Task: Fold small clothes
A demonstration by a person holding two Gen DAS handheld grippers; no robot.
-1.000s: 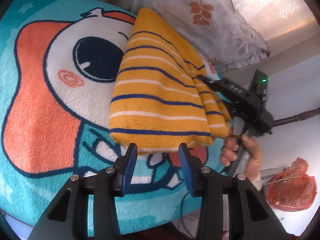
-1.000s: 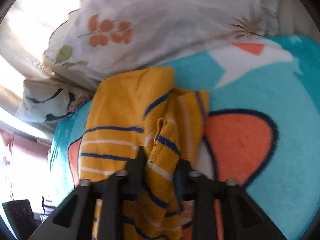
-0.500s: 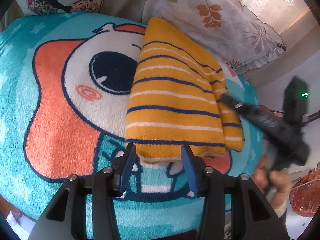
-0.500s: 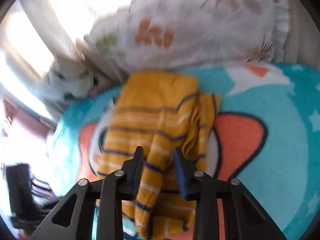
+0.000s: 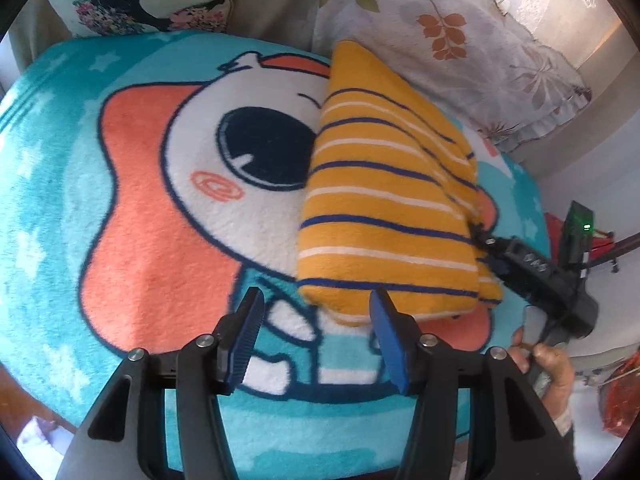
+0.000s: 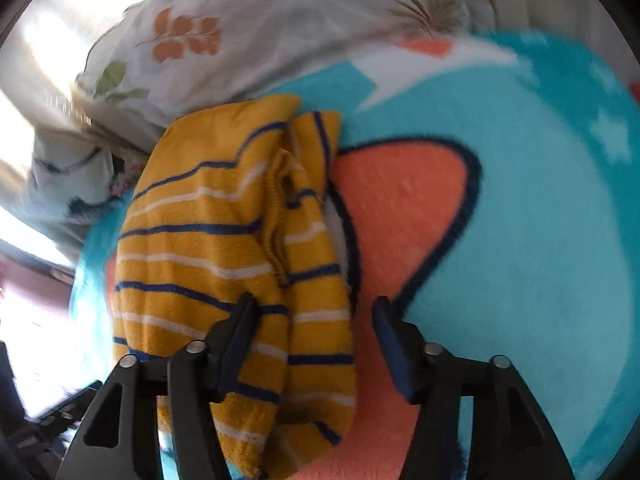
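Folded garment (image 5: 384,216) is lying on the blanket (image 5: 160,240), right of its middle — far end reaching toward the pillow (image 5: 460,40). A second cushion (image 5: 136,4) is sitting at far left. Left gripper (image 5: 316,336) is hovering at the garment's near edge, jaws opening — right gripper (image 6: 312,340) over its right side, jaws opening.

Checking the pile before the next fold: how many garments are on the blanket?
1: the striped yellow garment, folded, lying on the blanket just below the floral pillow. No other shows; something could lie beyond the frame.
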